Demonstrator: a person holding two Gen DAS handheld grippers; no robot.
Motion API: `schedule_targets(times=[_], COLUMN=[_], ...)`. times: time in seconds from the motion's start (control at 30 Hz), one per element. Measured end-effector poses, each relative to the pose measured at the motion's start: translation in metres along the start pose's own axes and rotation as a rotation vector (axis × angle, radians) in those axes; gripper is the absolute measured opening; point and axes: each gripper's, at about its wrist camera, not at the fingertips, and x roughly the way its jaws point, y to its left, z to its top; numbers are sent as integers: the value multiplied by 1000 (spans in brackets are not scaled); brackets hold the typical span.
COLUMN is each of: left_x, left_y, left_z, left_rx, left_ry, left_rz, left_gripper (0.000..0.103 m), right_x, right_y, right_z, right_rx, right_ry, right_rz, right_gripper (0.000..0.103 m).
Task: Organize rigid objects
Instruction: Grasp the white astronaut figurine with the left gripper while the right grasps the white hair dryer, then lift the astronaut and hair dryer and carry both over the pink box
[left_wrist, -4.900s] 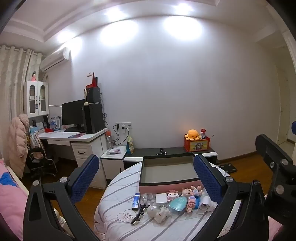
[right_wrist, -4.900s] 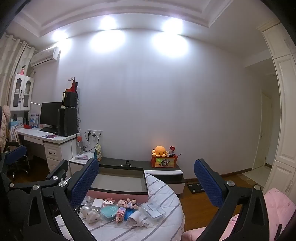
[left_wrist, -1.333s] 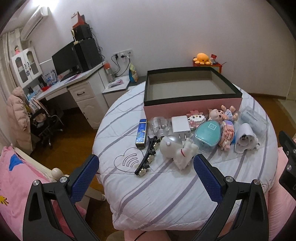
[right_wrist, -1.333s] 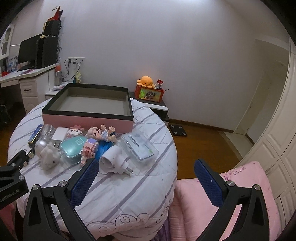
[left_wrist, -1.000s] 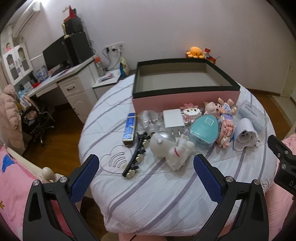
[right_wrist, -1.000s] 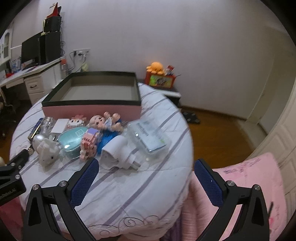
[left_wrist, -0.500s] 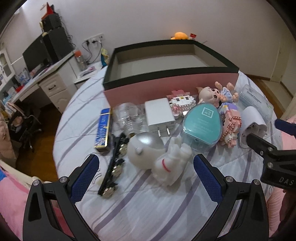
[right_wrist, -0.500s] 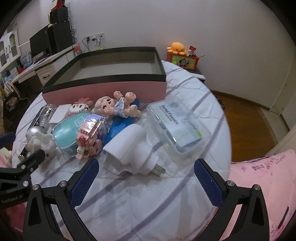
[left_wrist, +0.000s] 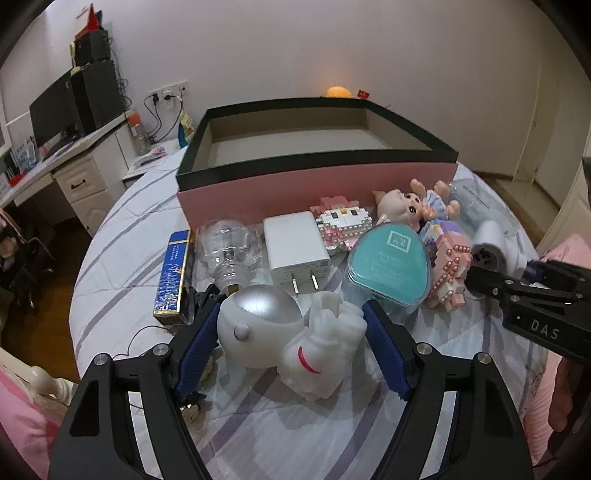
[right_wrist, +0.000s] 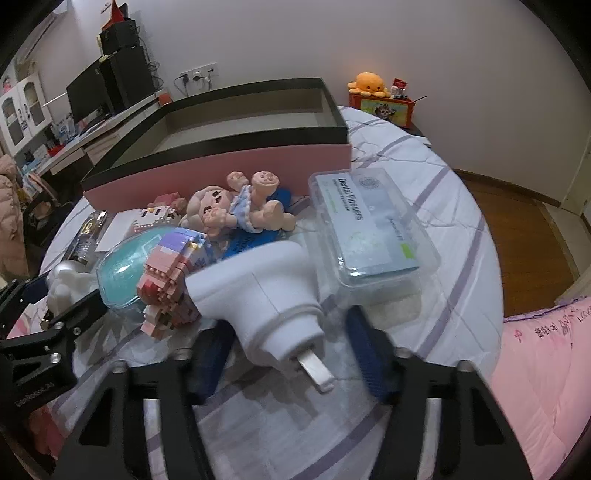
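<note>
Left wrist view: the left gripper (left_wrist: 291, 332) straddles a white astronaut figurine (left_wrist: 291, 330) lying on its side on the striped tablecloth (left_wrist: 443, 369); its blue pads (left_wrist: 384, 354) sit just beside helmet and legs, and whether they press the figurine cannot be told. Behind it lie, in a row, a blue rectangular box (left_wrist: 173, 271), a clear bulb-shaped bottle (left_wrist: 231, 251), a white USB charger (left_wrist: 297, 249), a teal egg-shaped case (left_wrist: 388, 267) and a pink brick-built figure (left_wrist: 448, 275), with the open pink box (left_wrist: 317, 184) behind them. Right wrist view: the right gripper (right_wrist: 291, 349) brackets a white plug adapter (right_wrist: 266, 295) resting prongs toward the camera, fingers parted on either side with visible gaps. Nearby lie a baby doll (right_wrist: 236, 206) and a clear case of dental flossers (right_wrist: 369, 229).
</note>
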Motion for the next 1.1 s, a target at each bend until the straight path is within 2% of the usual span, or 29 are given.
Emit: schedule_targets(times=[0.37,0.63,0.93,1.0,1.07,1.1], left_x=[-8,-15,-30,-37,-47,-54], left_y=[-2,4,16,17,16,15], left_z=[3,2,10,14,20,21], left_rx=[-12,-21,-61,-73,-82,-81], left_ry=[-28,-58,-120,-141,-169,-188], left_rz=[57,75,81,101,163,171], left_gripper=[78,78,78,78,78,78], right_x=[-2,-13,-36,-44,-54,-63], right_y=[-23,-22,-14,-13,-10,-8], right_z=[6,8,14,17,20,22], right_rx=[50,49,46,44,40,32], right_ry=[10,-7,-62,-82,-110,-132], right_rz=[71,33,29,21,16,13], right_gripper=[41,41,41,41,41,41])
